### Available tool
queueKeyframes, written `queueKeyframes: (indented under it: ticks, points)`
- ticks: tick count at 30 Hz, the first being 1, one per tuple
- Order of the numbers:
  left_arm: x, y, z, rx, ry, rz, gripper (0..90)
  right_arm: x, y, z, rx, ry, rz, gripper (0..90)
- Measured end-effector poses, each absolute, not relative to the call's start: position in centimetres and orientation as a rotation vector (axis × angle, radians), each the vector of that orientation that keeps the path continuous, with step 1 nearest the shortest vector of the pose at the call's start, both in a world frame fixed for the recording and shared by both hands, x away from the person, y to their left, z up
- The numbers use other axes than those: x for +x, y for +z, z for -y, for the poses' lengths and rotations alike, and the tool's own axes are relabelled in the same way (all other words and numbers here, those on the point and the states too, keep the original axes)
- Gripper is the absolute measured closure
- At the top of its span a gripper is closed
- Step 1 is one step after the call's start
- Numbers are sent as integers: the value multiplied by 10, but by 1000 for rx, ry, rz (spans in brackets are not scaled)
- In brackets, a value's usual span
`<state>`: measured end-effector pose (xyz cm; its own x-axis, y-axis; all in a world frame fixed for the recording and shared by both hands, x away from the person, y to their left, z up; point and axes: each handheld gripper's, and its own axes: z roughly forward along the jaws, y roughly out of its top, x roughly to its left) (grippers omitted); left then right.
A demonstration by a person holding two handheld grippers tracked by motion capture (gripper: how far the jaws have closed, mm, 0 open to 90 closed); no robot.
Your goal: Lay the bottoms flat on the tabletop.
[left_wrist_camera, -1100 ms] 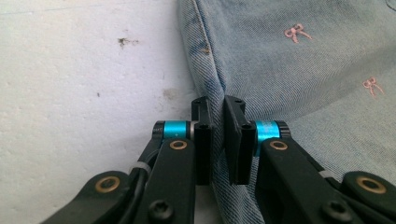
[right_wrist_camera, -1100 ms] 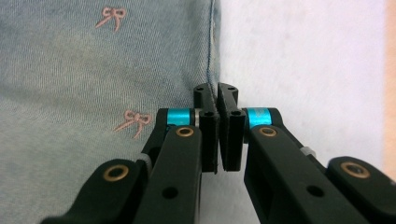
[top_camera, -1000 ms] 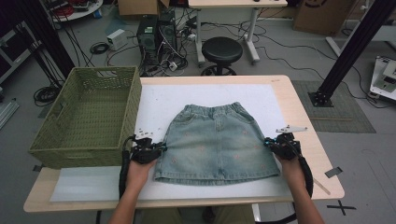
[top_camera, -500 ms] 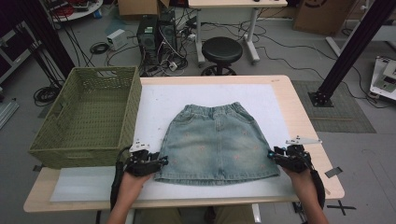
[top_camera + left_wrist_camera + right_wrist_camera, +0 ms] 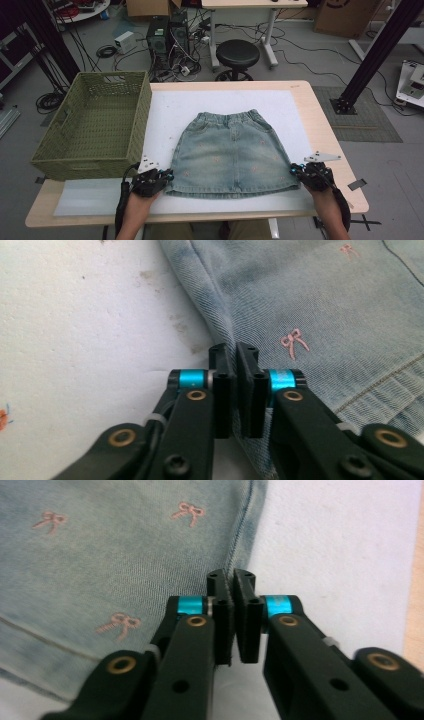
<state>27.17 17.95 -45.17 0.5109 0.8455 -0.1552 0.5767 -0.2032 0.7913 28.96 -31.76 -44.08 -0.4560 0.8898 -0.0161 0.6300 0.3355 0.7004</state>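
Observation:
A light-blue denim skirt [image 5: 230, 150] with small pink bows lies flat on the white mat [image 5: 165, 110], waistband away from me. My left gripper [image 5: 167, 176] is at the skirt's near left corner. In the left gripper view its jaws [image 5: 235, 352] have just been closing and now pinch the skirt's [image 5: 325, 300] side seam. My right gripper [image 5: 295, 170] is at the near right corner. Its jaws [image 5: 230, 582] have likewise just been closing and grip the side edge of the skirt [image 5: 100, 555].
A green woven basket [image 5: 95, 125] stands on the table's left side, next to the mat. The wooden table edge [image 5: 320, 115] runs along the right. Behind the table are a black stool [image 5: 237, 52] and cables on the floor.
Both hands slid along the skirt's sides toward the near edge, from about mid-height down to the hem corners. The skirt lies where it did.

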Motion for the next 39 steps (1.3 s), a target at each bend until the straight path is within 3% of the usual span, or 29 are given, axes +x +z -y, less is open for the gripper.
queueKeyframes:
  ticks: [2, 4, 13, 15, 18, 22, 23, 25, 30, 35, 39]
  points:
    - [270, -451, -183, 1870, 378, -1156, 643, 287, -438, 317, 1320, 928, -2192, 695]
    - [268, -448, -186, 1840, 384, -1145, 608, 283, -434, 317, 1306, 980, -2179, 677]
    - [262, -457, -187, 1874, 354, -1164, 607, 267, -443, 328, 1330, 926, -2238, 635]
    - [260, -456, -186, 1896, 398, -1174, 660, 264, -446, 328, 1311, 916, -2254, 634]
    - [257, -453, -185, 1915, 409, -1170, 853, 258, -446, 326, 1236, 877, -2267, 632]
    - [256, -454, -185, 1900, 407, -1173, 863, 257, -445, 327, 1233, 880, -2282, 629]
    - [256, -454, -187, 1894, 406, -1176, 846, 258, -443, 327, 1242, 889, -2285, 593]
    - [257, -453, -190, 1865, 390, -1169, 723, 256, -438, 325, 1230, 942, -2240, 523]
    - [263, -445, -191, 1798, 417, -1123, 598, 263, -422, 305, 1197, 1126, -2184, 490]
    - [275, -435, -183, 1728, 441, -1079, 541, 276, -424, 259, 1150, 1200, -2265, 499]
    - [287, -430, -179, 1713, 454, -1055, 534, 277, -431, 219, 1047, 1224, -2385, 584]
